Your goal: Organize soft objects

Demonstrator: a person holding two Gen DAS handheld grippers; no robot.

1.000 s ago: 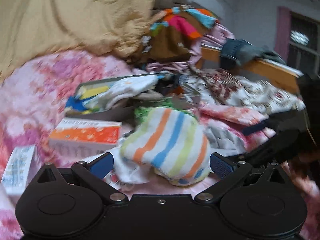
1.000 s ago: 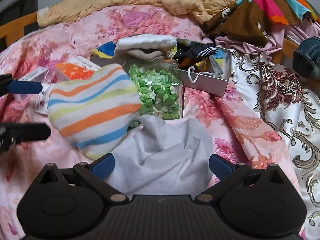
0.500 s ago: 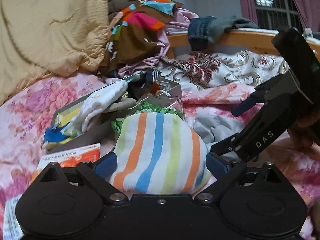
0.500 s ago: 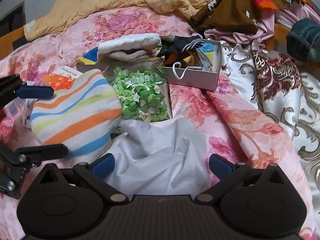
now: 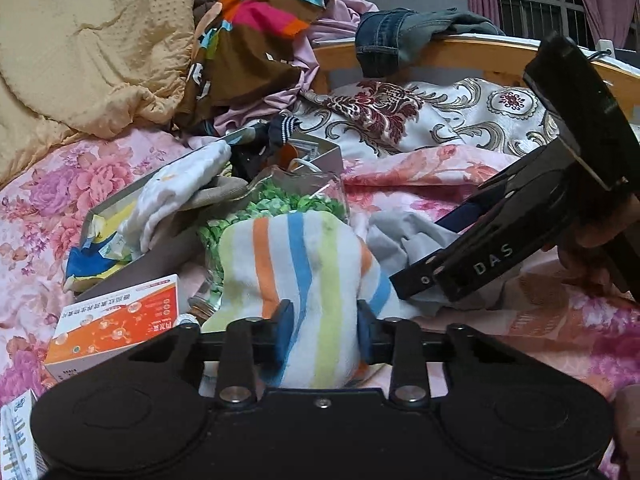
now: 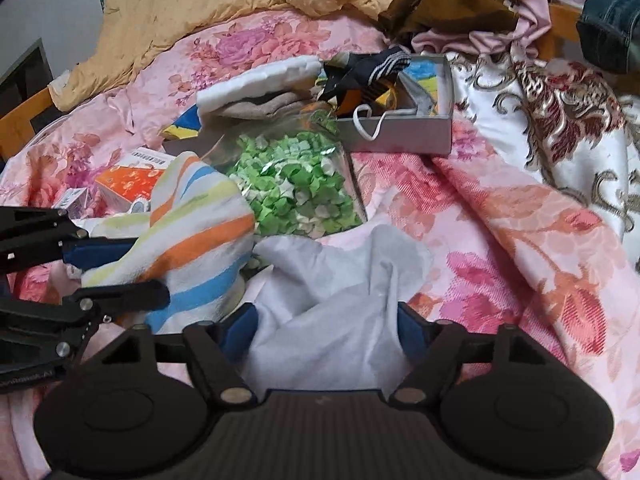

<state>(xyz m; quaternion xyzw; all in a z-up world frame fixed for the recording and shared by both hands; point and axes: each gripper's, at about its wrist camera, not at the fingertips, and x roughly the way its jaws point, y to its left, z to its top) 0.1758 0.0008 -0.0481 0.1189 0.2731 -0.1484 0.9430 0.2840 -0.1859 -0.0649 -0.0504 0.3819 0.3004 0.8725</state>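
floral bed (image 6: 500, 240) | left tongs (image 5: 322, 334) pinch striped sock (image 5: 304, 276) | right tongs (image 6: 326, 330) parted around grey cloth (image 6: 340, 292)

Jar (image 6: 294, 192): clear, filled with green paper stars, laid on the floral bedspread (image 6: 500, 240).
Grey box (image 6: 404, 132): open, set just behind the jar.
Orange carton (image 5: 116, 324): laid left of the jar.
Jeans (image 5: 396, 36): draped over the wooden bed rail (image 5: 480, 52).

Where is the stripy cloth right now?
The stripy cloth is pinched in the left tongs, just in front of the bag of green stars.
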